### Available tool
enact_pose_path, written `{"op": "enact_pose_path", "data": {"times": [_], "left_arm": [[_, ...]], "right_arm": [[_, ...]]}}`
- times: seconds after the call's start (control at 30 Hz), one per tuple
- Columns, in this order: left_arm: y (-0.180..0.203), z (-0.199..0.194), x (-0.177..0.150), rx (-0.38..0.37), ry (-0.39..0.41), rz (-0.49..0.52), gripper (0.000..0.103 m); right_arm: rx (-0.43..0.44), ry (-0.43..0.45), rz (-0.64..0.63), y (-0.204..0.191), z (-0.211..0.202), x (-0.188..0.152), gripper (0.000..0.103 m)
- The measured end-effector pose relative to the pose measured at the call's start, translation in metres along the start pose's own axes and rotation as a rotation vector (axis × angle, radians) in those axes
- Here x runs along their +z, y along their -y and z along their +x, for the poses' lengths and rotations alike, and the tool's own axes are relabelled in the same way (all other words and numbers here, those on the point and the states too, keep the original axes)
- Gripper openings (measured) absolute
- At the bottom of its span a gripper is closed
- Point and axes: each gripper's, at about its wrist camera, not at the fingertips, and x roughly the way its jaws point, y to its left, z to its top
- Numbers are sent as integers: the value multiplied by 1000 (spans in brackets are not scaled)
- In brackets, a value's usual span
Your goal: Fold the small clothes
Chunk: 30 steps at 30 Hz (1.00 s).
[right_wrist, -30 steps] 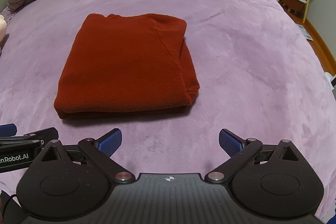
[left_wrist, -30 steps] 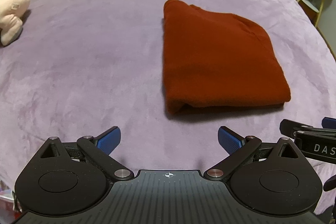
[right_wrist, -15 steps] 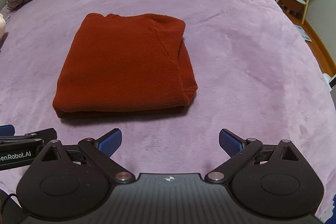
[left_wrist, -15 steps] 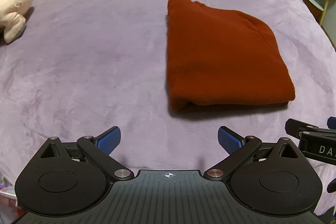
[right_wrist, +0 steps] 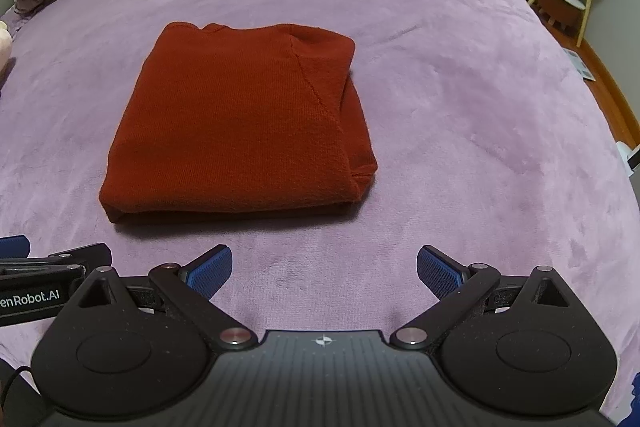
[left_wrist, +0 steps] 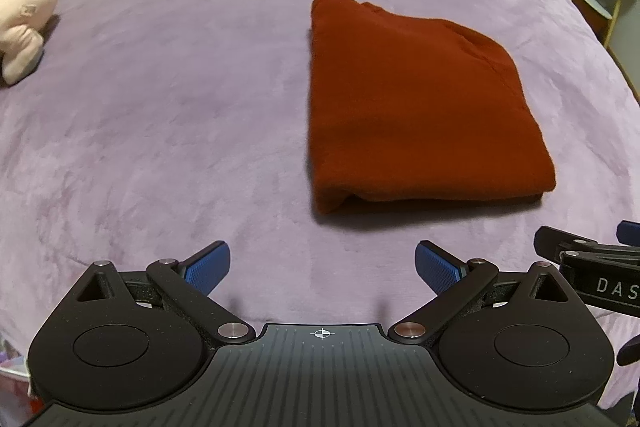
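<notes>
With the red jumper (right_wrist: 240, 123) already folded into a neat block at centre frame on the purple bedspread (right_wrist: 460, 99), best kept clear of: left gripper (left_wrist: 322, 267) and right gripper (right_wrist: 324, 267) both spread, empty, low in frame.

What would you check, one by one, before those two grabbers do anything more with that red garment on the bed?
1. Left gripper open, holding nothing: ok.
2. Right gripper open, holding nothing: ok.
3. Red garment folded into a compact rectangle: ok.
4. Garment flat on the purple bedspread, apart from both grippers: ok.
5. Right edge layers flush: not ok, a lower layer sticks out.
6. Plush toy apart from the garment: ok.
</notes>
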Motion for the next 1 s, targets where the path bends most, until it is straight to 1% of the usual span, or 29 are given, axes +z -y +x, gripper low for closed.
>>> {"op": "enact_pose_path", "data": {"times": [0.63, 1.0], "left_arm": [[5, 5, 2, -14, -26, 6, 102], [3, 6, 1, -24, -27, 2, 102]], "right_arm": [[0, -2, -6, 2, 3, 1, 99], [0, -1, -6, 2, 2, 1, 99]]}}
